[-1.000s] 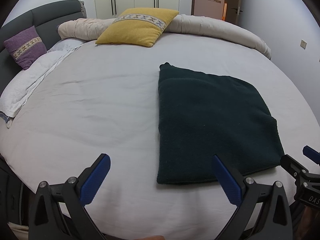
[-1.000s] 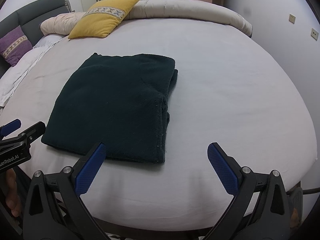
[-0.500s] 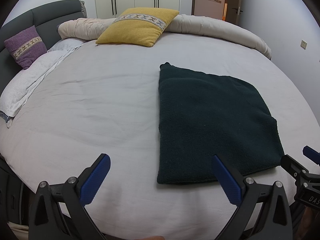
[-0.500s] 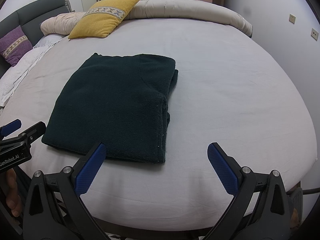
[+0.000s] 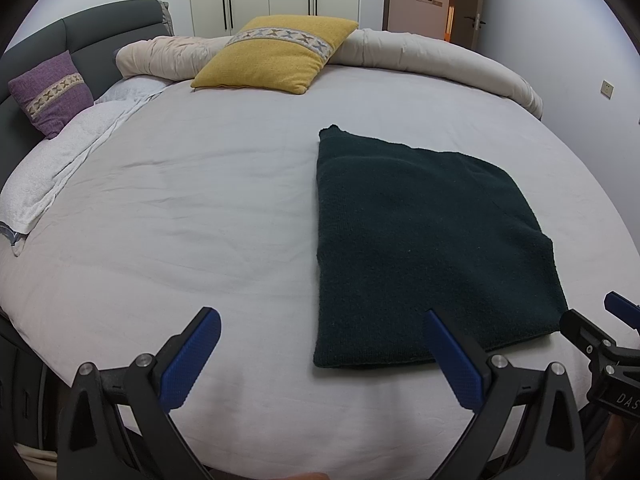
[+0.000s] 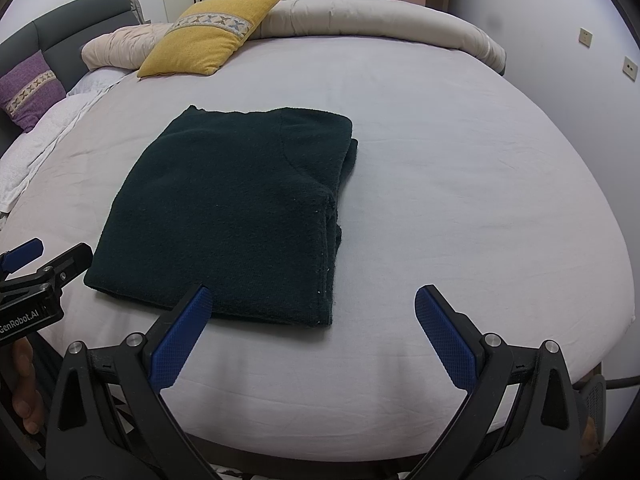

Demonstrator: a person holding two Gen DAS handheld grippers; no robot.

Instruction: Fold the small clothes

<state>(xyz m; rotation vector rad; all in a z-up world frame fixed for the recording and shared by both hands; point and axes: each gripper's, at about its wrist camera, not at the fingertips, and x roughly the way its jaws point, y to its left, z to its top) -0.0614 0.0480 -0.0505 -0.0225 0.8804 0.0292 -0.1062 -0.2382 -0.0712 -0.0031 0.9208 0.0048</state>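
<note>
A dark green knitted garment [image 5: 420,240] lies folded into a flat rectangle on the white bed sheet [image 5: 192,216]; it also shows in the right wrist view [image 6: 236,216], with layered edges on its right side. My left gripper [image 5: 320,328] is open and empty, held near the bed's front edge just left of the garment's near corner. My right gripper [image 6: 310,304] is open and empty, near the garment's near right corner. Each gripper shows at the edge of the other's view, the right one [image 5: 600,332] and the left one [image 6: 44,260].
A yellow cushion [image 5: 276,54] and a rolled beige duvet [image 5: 432,56] lie at the far side of the bed. A purple cushion [image 5: 50,92] leans on the grey headboard [image 5: 100,36] at the left, above a white towel [image 5: 60,160]. A wall stands at the right.
</note>
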